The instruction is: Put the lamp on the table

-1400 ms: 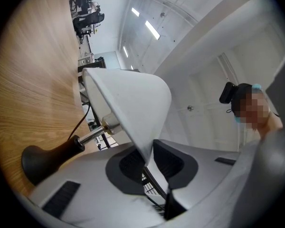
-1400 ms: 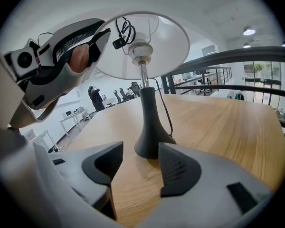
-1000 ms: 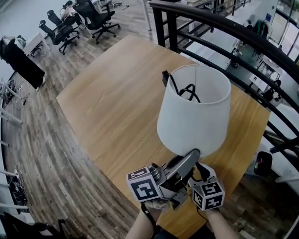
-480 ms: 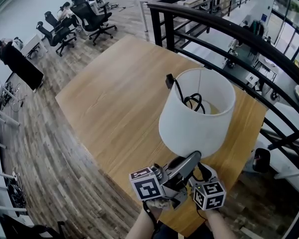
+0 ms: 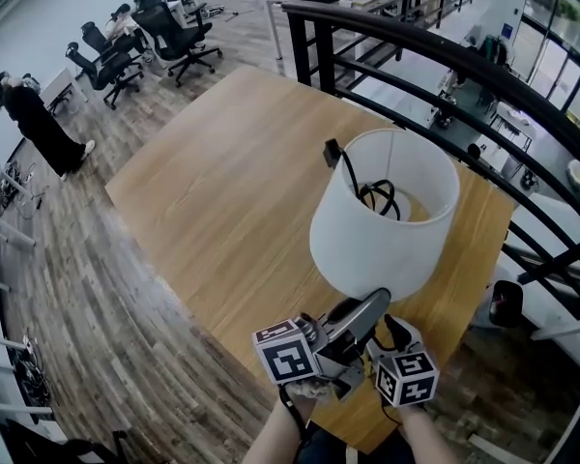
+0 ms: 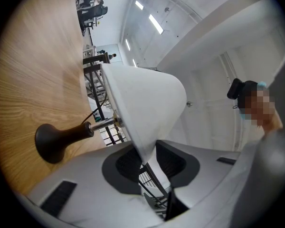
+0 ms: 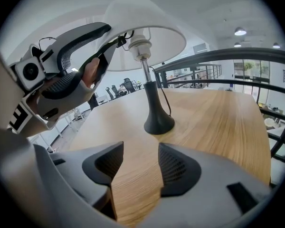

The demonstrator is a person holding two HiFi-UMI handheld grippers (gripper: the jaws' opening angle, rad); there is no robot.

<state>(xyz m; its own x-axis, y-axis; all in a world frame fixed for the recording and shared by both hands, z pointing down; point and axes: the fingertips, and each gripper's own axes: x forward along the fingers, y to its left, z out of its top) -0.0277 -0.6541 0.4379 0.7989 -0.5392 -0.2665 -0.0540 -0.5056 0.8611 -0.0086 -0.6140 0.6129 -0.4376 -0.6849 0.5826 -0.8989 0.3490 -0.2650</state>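
The lamp stands upright on the wooden table (image 5: 222, 191), its white shade (image 5: 387, 220) over a dark flared base (image 7: 158, 122). A black cord (image 5: 375, 197) lies coiled inside the shade, with the plug (image 5: 332, 151) hanging over its far rim. My left gripper (image 5: 372, 303) reaches up to the shade's near lower rim. In the left gripper view the rim (image 6: 145, 153) lies between the pads with a thin gap showing, so the left gripper (image 6: 146, 163) stands open. My right gripper (image 7: 135, 163) is open and empty, low over the table, pointing at the base.
A black metal railing (image 5: 416, 56) runs along the table's far and right sides, with a drop to a lower floor beyond. Office chairs (image 5: 174, 27) and a person in dark clothes (image 5: 39, 129) are far off at the upper left. Plank floor borders the table's left edge.
The lamp and both grippers have barely shifted in view. The person at the far left has straightened up and stepped forward.
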